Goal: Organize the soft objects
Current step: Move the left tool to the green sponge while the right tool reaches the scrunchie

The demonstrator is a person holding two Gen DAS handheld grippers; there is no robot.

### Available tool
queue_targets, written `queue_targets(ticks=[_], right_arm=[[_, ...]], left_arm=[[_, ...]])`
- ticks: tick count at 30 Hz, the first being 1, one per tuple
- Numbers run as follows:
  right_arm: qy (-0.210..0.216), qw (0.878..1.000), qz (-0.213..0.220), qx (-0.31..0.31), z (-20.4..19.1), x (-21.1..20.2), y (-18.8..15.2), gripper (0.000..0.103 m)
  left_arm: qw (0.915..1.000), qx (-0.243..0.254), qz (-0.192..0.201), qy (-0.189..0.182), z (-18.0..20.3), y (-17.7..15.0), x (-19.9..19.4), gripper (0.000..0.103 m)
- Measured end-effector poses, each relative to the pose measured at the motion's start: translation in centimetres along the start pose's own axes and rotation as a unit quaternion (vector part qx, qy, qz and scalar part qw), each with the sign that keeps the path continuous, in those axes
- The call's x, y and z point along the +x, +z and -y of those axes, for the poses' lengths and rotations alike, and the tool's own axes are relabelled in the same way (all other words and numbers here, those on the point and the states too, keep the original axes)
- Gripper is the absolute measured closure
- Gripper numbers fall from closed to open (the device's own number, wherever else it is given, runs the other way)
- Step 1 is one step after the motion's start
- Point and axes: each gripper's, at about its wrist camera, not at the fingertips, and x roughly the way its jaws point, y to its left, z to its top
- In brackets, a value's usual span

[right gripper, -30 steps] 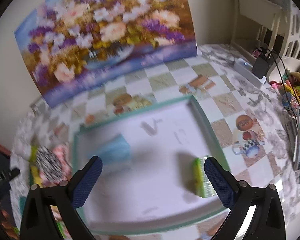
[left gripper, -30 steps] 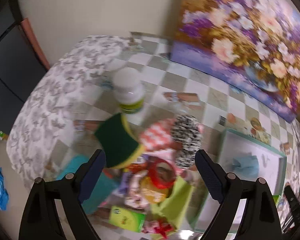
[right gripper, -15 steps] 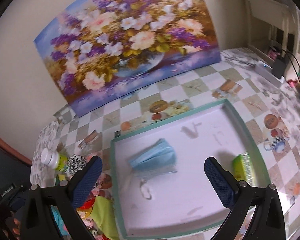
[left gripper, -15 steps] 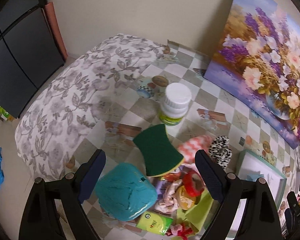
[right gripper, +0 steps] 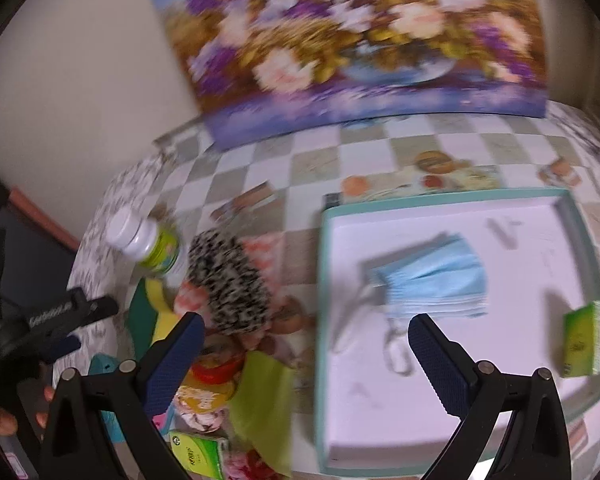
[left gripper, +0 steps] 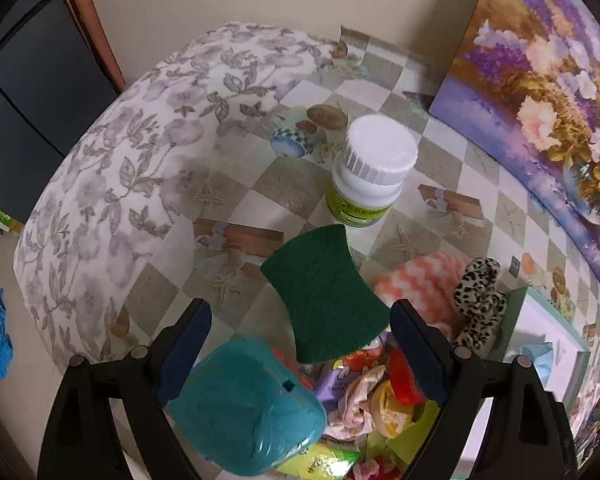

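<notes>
A pile of small items lies on the checkered tablecloth. On top of it a green and yellow sponge (left gripper: 325, 294) tilts up. Beside it lie a pink and white cloth (left gripper: 419, 280) and a leopard-print scrunchie (left gripper: 480, 300). My left gripper (left gripper: 300, 344) is open and empty, just above the sponge. My right gripper (right gripper: 304, 356) is open and empty, above the gap between the pile and a teal-rimmed white tray (right gripper: 580, 216). The tray holds blue face masks (right gripper: 436, 276) and a green packet (right gripper: 582, 340). The scrunchie (right gripper: 230, 282) also shows in the blurred right wrist view.
A white-capped bottle (left gripper: 370, 172) stands behind the sponge. A teal plastic case (left gripper: 246, 404), a lime green cloth (right gripper: 266, 396), a red ring (left gripper: 404, 376) and a green packet (right gripper: 196, 454) belong to the pile. A flower painting (right gripper: 352, 40) leans on the wall.
My left gripper has drawn nearer the sponge, which now looks larger between the fingers. My right gripper has swung left from over the tray toward the pile.
</notes>
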Motion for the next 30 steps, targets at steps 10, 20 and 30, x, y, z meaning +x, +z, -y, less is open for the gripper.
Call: queue_targets(ticks=[10,20,30], right_arm=[[0.015,0.999,-0.027,-0.021,-2.5,3.9,1.3,0.0],[0.014,0.998,-0.047,-0.042,-3.7,6.8,1.8,0.0],[0.019,0.997,-0.058,-0.055,-4.4,8.2,1.5,0.006]], left_arm=[[0.9996,-0.016,-0.018,-0.012,-0.2,1.8,2.6,0.012],[0.9984,-0.018,-0.052,-0.01,0.3,2.0,5.5,0.012],[0.9978,-0.015,-0.064,0.002,0.8,2.0,6.9,0.012]])
